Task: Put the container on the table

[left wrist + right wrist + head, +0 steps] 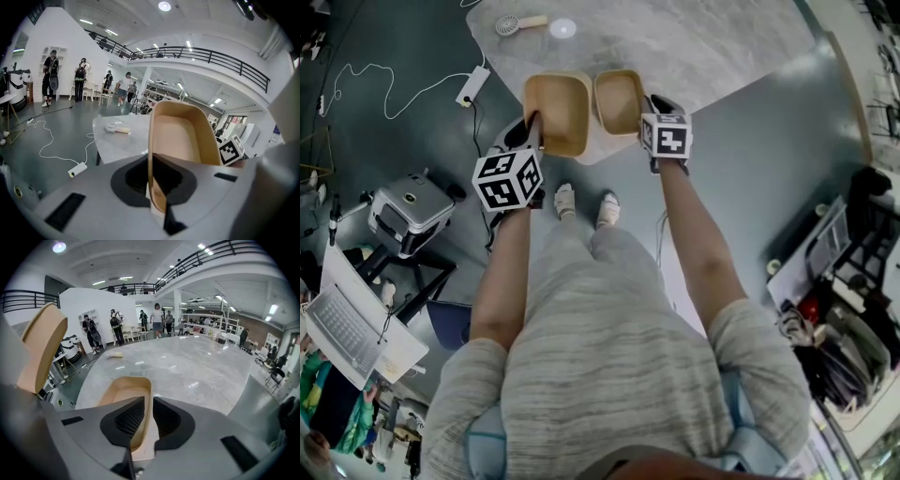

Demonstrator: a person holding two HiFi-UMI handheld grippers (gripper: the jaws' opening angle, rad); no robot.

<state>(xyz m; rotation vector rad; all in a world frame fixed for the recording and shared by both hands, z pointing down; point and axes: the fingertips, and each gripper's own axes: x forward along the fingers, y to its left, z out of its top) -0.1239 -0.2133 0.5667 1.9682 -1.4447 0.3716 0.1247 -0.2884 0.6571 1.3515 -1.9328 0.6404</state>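
Observation:
Two tan open containers are held over the near edge of the grey marble table (pixel 703 47). My left gripper (pixel 532 125) is shut on the near rim of the larger container (pixel 555 111), which stands tilted up on edge in the left gripper view (pixel 180 138), its rim pinched between the jaws of the left gripper (pixel 157 187). My right gripper (pixel 648 109) is shut on the rim of the smaller container (pixel 619 99). In the right gripper view that container (pixel 119 392) lies level just above the table (pixel 187 366), clamped by the right gripper (pixel 145 420). I cannot tell whether it touches the tabletop.
A small hand fan (pixel 517 24) and a white disc (pixel 563 28) lie at the table's far side. A power strip (pixel 472 84) with cables lies on the floor to the left. A laptop (pixel 352 328) and a grey machine (pixel 412 206) stand left of the person. People stand far off.

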